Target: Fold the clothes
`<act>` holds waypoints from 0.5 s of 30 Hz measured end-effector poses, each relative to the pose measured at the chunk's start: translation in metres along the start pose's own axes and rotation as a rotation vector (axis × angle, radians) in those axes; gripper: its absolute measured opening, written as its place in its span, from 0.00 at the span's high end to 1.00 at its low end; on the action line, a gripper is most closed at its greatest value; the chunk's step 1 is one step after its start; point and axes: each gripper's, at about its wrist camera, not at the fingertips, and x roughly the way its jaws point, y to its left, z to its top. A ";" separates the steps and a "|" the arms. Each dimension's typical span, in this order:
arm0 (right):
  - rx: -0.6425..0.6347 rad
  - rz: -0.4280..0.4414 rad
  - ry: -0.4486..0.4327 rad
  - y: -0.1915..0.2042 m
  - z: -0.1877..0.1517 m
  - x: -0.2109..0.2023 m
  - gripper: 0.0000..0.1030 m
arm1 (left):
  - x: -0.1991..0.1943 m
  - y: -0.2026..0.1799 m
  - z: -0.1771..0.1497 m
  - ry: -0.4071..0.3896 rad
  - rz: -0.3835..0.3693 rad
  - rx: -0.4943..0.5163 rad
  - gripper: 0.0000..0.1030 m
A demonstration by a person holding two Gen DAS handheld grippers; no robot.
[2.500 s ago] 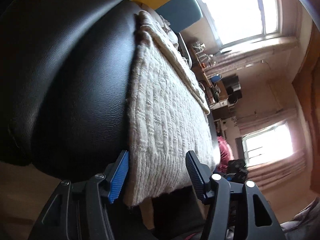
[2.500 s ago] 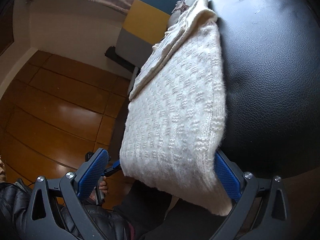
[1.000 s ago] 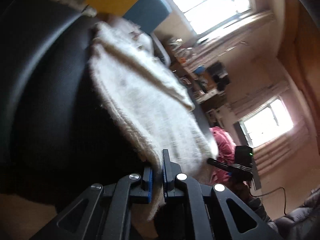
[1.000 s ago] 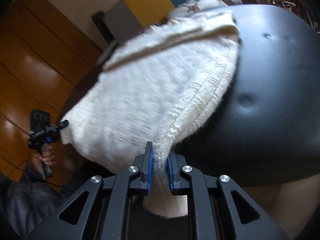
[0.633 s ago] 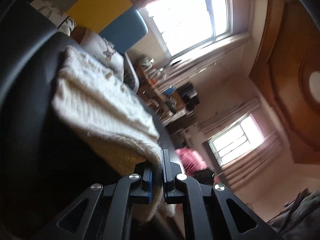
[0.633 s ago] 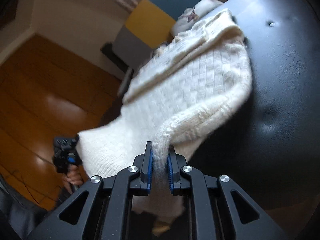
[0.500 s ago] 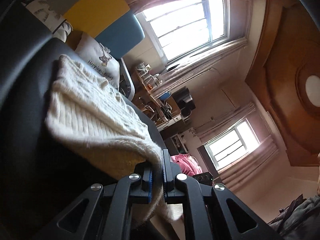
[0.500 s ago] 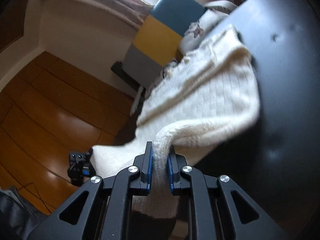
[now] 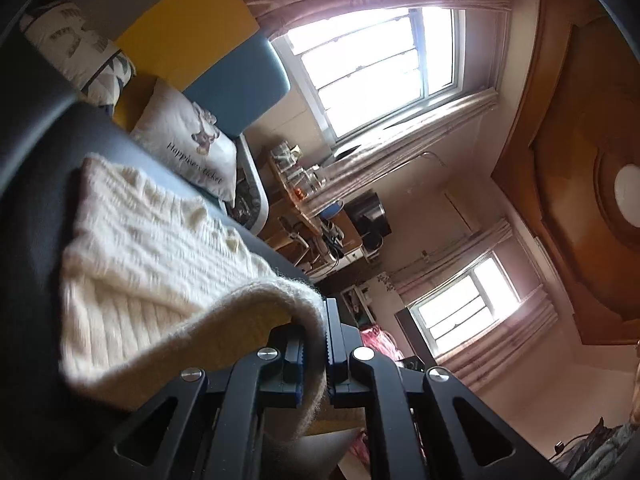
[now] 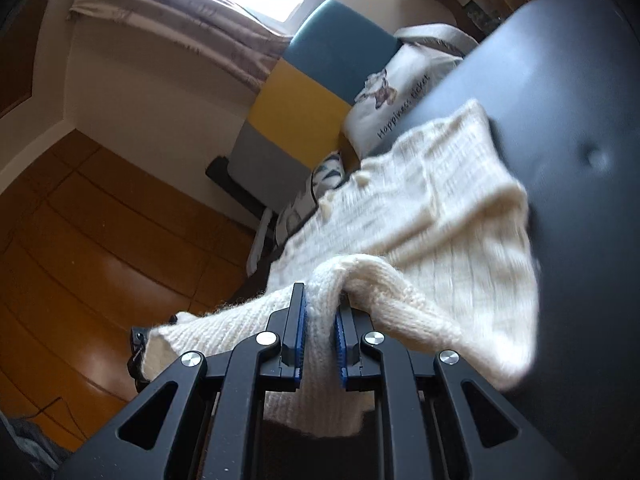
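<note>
- Black padded seat (image 10: 580,208) fills the near ground in both views, with a wood floor (image 10: 80,240) to one side and bright windows (image 9: 372,56) behind curtains.
- Sweater (image 10: 432,240), cream knit, lies across the seat; its near edge is lifted off the leather and curls back over the rest.
- Right gripper (image 10: 320,328) is pinched on a thick fold of that near edge, blue pads pressed into the knit on both sides.
- Left gripper (image 9: 316,344) is nearly pressed together on a thinner strip of the same hem, which hangs down between its fingers.
- Pillow (image 9: 188,148), white with a small printed figure and script, leans just beyond the sweater's far end.
- Yellow and blue cushions (image 10: 316,92) stand behind it.
- Far end of the sweater looks to rest flat on the seat, though blur makes that hard to confirm.
</note>
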 end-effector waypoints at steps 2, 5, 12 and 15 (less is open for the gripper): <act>-0.002 0.007 -0.016 0.001 0.011 0.007 0.87 | 0.004 0.002 0.010 -0.016 -0.001 -0.001 0.94; 0.001 0.011 -0.033 -0.001 0.026 0.016 0.87 | 0.010 0.006 0.023 -0.036 0.007 0.004 0.94; -0.004 -0.006 -0.041 -0.006 0.057 0.041 0.87 | 0.030 0.018 0.052 -0.053 0.041 0.028 0.94; -0.004 -0.017 -0.042 -0.010 0.071 0.051 0.87 | 0.041 0.028 0.066 -0.061 0.056 0.019 0.94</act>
